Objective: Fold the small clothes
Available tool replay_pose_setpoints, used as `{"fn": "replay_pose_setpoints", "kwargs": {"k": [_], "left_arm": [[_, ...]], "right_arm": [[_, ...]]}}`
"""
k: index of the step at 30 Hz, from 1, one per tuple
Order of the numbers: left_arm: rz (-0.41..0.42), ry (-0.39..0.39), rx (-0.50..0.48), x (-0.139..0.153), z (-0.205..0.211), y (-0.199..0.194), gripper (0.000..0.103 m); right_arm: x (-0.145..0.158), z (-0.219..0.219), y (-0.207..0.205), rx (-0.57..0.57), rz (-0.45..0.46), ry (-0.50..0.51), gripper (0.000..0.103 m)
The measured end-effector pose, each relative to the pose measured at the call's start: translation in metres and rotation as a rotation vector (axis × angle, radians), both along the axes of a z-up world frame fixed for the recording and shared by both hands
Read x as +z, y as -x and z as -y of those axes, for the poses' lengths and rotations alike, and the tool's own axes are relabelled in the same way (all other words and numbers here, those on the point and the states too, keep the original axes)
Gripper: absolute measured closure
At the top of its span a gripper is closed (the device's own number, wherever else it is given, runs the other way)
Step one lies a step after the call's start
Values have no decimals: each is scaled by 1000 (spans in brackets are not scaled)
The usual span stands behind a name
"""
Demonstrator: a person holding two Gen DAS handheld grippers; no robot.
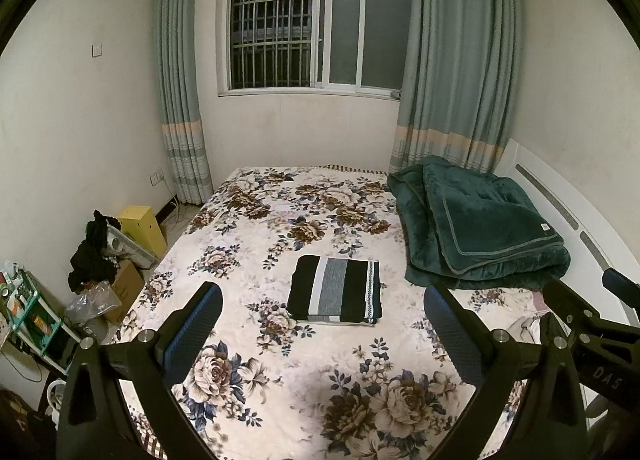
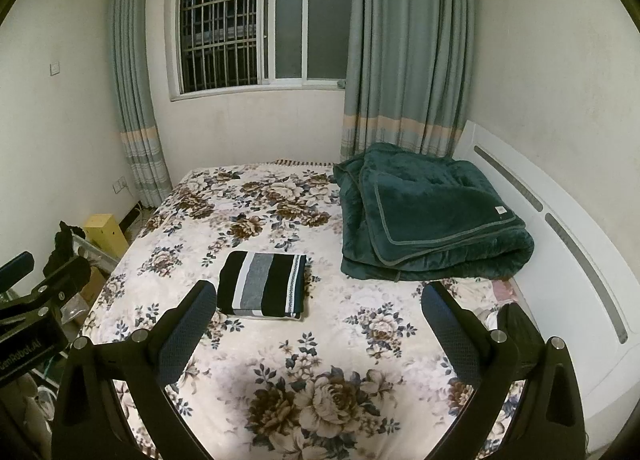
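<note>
A small striped garment (image 1: pixel 335 289), black, white and grey, lies folded into a neat rectangle on the floral bed cover (image 1: pixel 280 380). The right wrist view has the same garment (image 2: pixel 263 285) left of centre. My left gripper (image 1: pixel 323 302) is held above the bed with its jaws wide apart and nothing between them; the garment lies beyond its fingertips. My right gripper (image 2: pixel 319 298) is likewise open and empty, off to the garment's right. Each gripper's body shows at the edge of the other's view.
A folded dark green blanket (image 1: pixel 476 224) sits at the bed's far right by the white headboard (image 1: pixel 568 216). Left of the bed are a yellow box (image 1: pixel 144 228), cardboard box, dark clothes and a shelf. Curtains and a barred window (image 1: pixel 316 28) stand behind.
</note>
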State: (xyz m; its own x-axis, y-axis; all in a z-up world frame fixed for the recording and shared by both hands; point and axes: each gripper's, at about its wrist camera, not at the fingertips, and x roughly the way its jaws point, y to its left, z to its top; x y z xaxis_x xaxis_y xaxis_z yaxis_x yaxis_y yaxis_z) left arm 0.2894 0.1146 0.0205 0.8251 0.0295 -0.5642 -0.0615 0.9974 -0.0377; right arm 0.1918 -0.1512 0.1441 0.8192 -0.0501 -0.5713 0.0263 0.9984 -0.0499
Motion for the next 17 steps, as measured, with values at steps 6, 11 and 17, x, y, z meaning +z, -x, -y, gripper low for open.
{"fn": "replay_pose_setpoints", "kwargs": {"k": [6, 11, 17], "left_arm": [[-2, 2, 2, 0, 0, 1, 0], [-1, 0, 3, -1, 1, 0, 0], [4, 7, -2, 5, -1, 4, 0]], "right_arm": [[0, 0, 1, -4, 0, 0, 0], [-1, -1, 3, -6, -2, 0, 0], [-1, -1, 2, -8, -3, 1, 0]]}}
